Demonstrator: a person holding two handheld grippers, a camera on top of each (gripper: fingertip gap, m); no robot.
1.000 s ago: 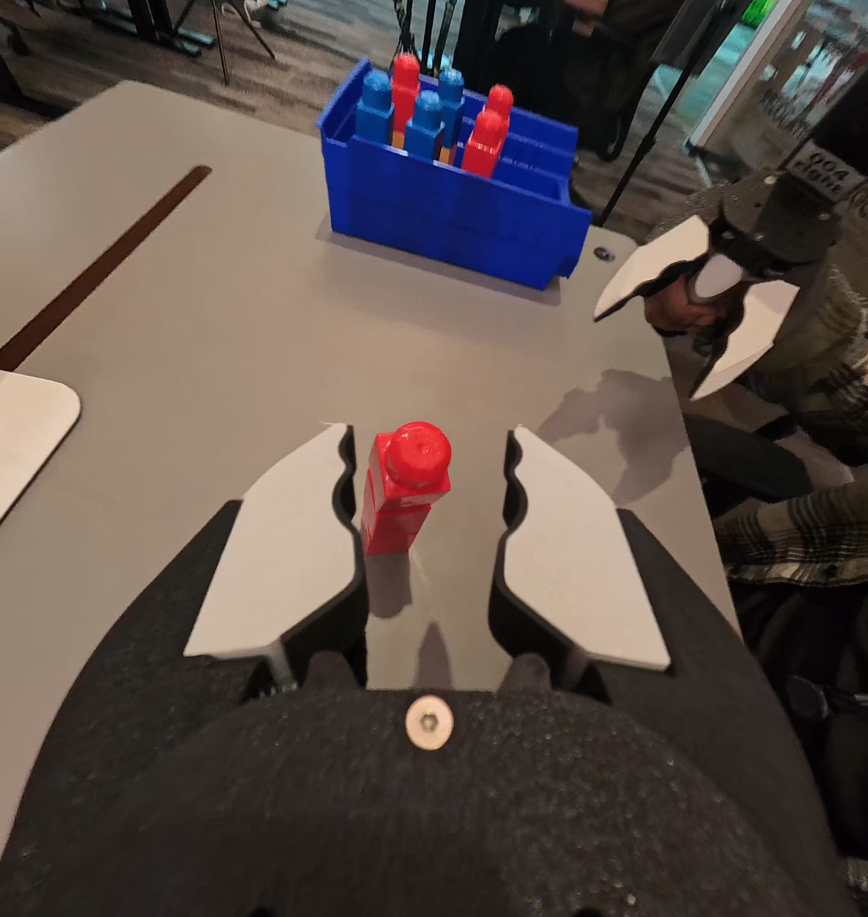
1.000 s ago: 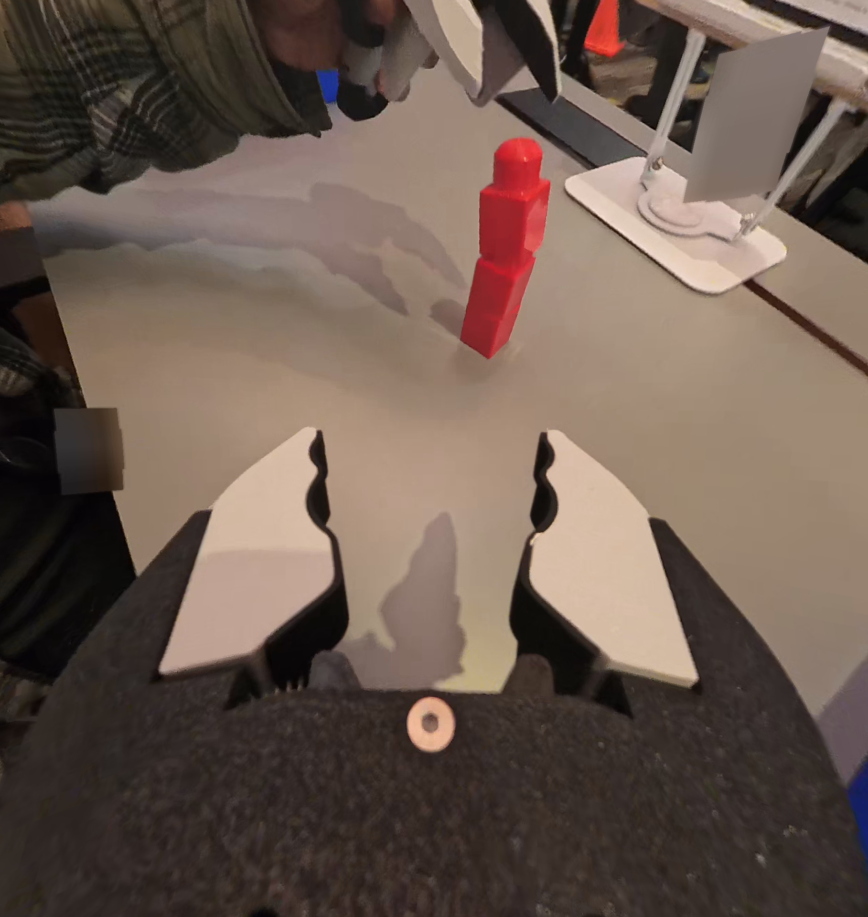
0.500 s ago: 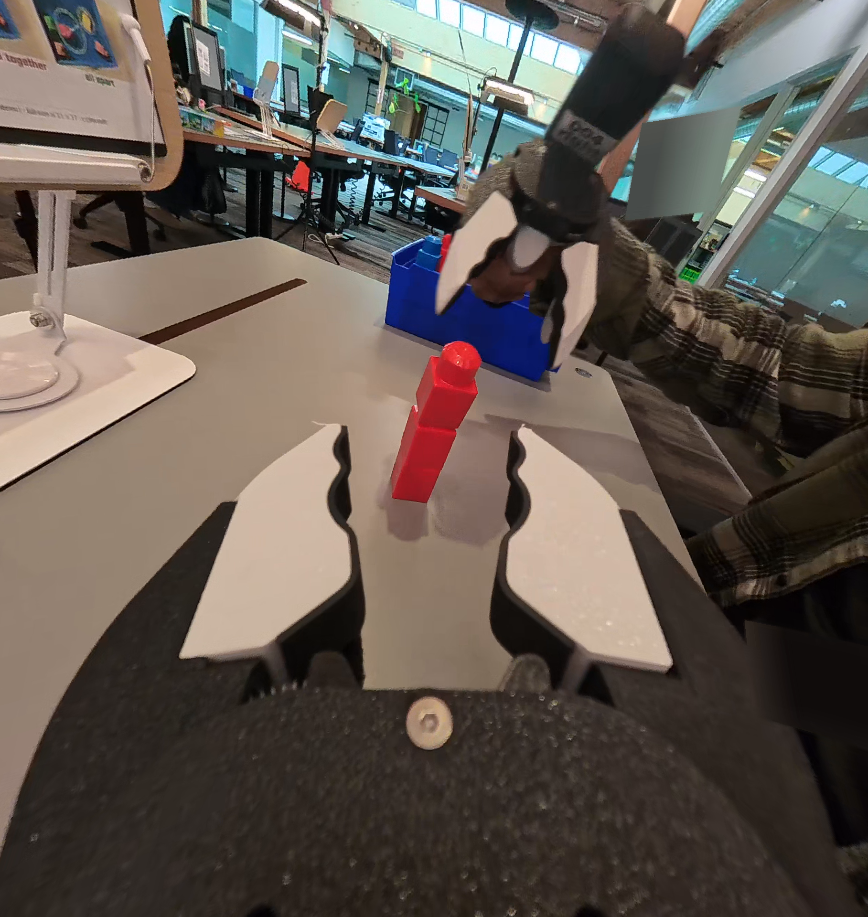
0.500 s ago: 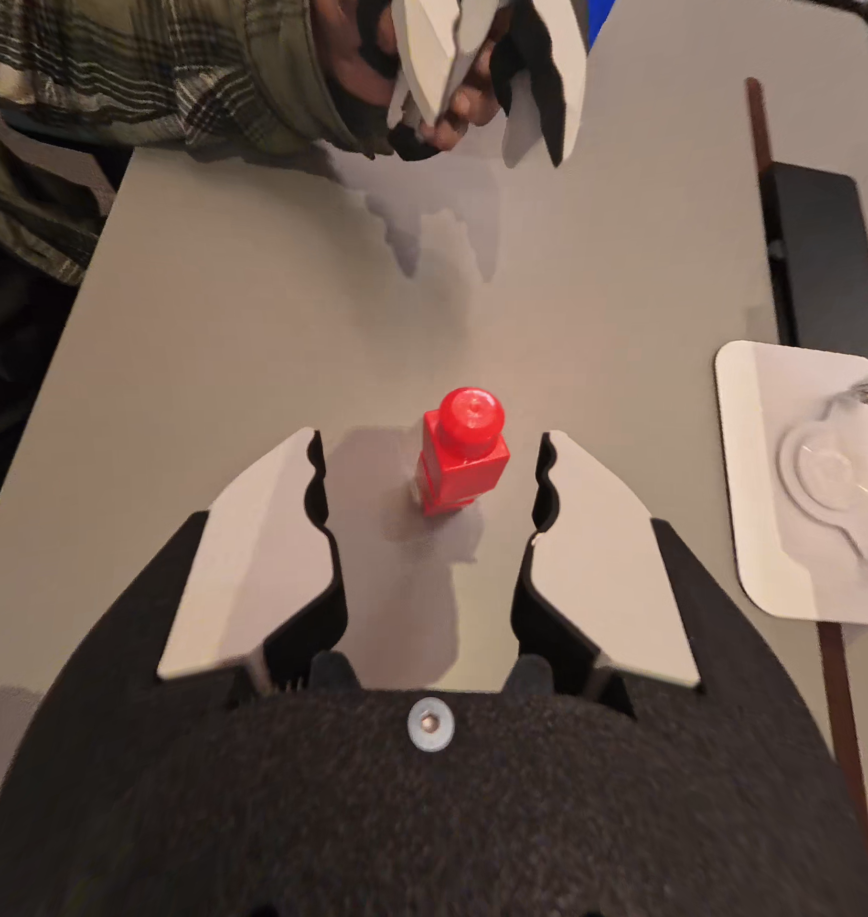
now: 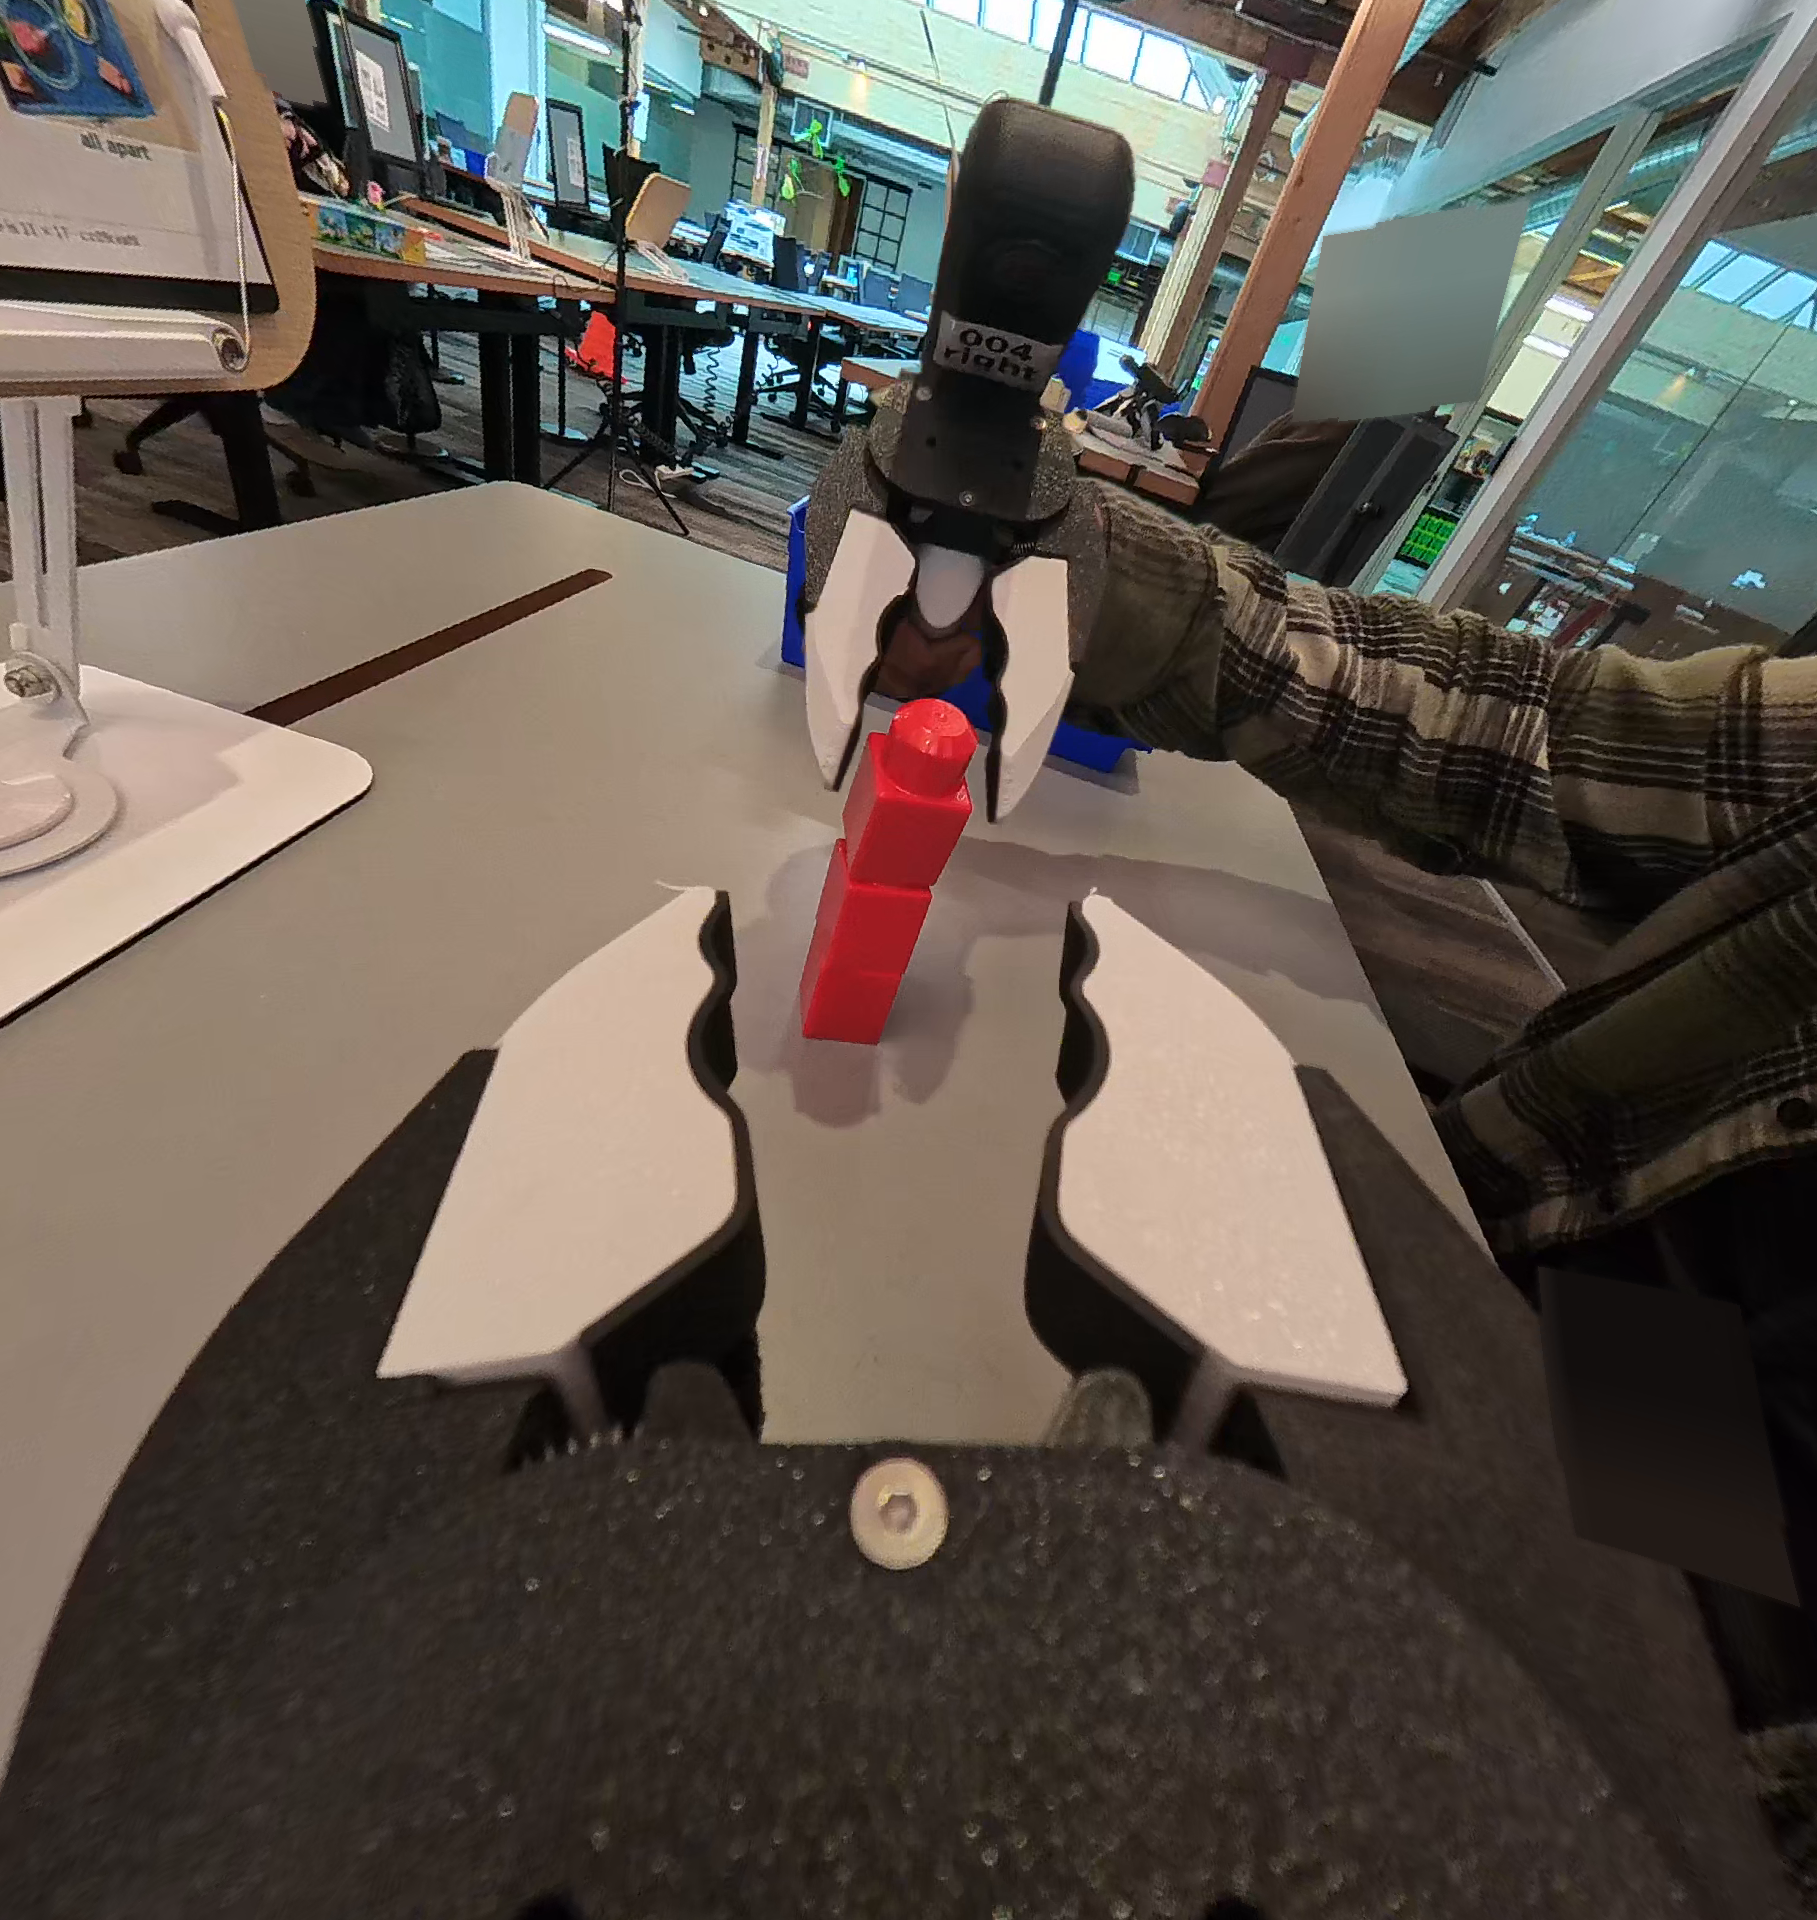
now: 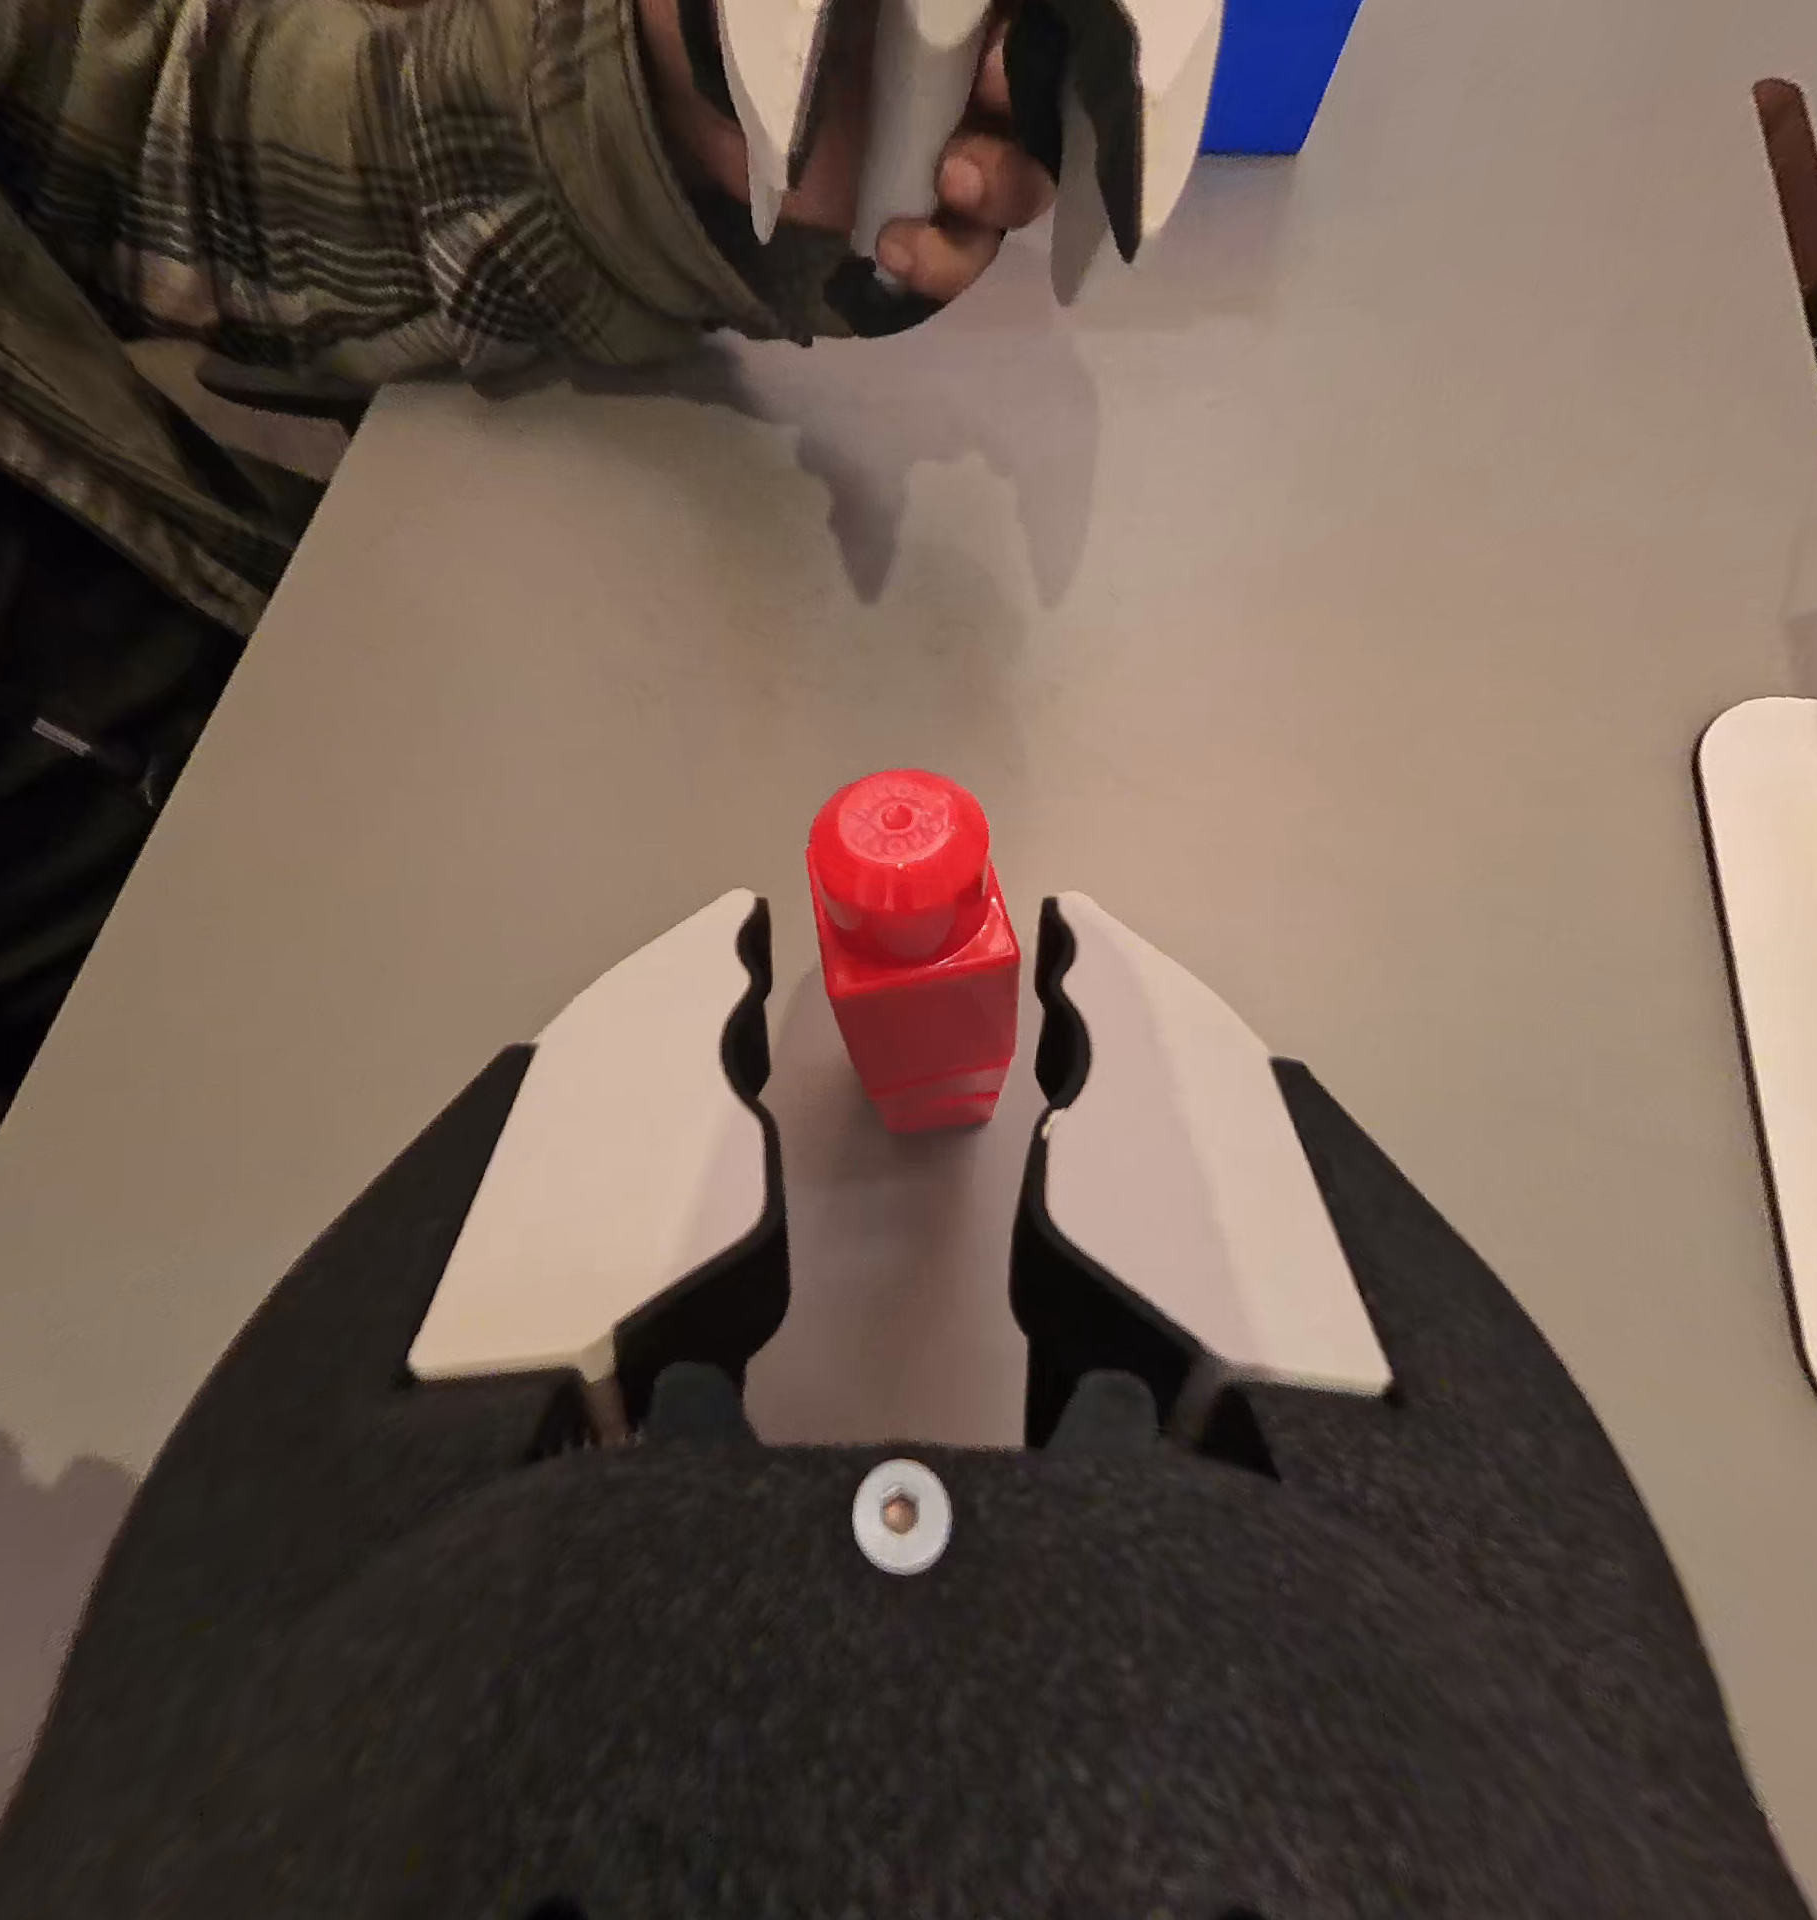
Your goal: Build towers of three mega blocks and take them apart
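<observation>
A tower of three red mega blocks (image 5: 878, 883) stands upright on the grey table (image 5: 364, 987). My left gripper (image 5: 899, 904) is open and empty, low over the table, with the tower's base just beyond its fingertips. My right gripper (image 6: 899, 914) is open and comes down from above; the tower's top block (image 6: 919, 956) sits between its fingertips, not touched. In the left wrist view the right gripper (image 5: 925, 779) hangs around the top stud. In the right wrist view the left gripper (image 6: 945, 208) shows at the top, held by a hand.
A blue bin (image 5: 1091, 743) stands behind the right gripper at the table's far edge. A white stand base (image 5: 104, 790) with a board sits at the left, and shows in the right wrist view (image 6: 1797, 997) at the right. A plaid sleeve (image 5: 1506, 727) reaches in from the right. Left tips to right tips: about 12 cm.
My right gripper has swung over the tower and come down around its top block. My left gripper has tilted down from above to a low, level pose in front of the tower's base.
</observation>
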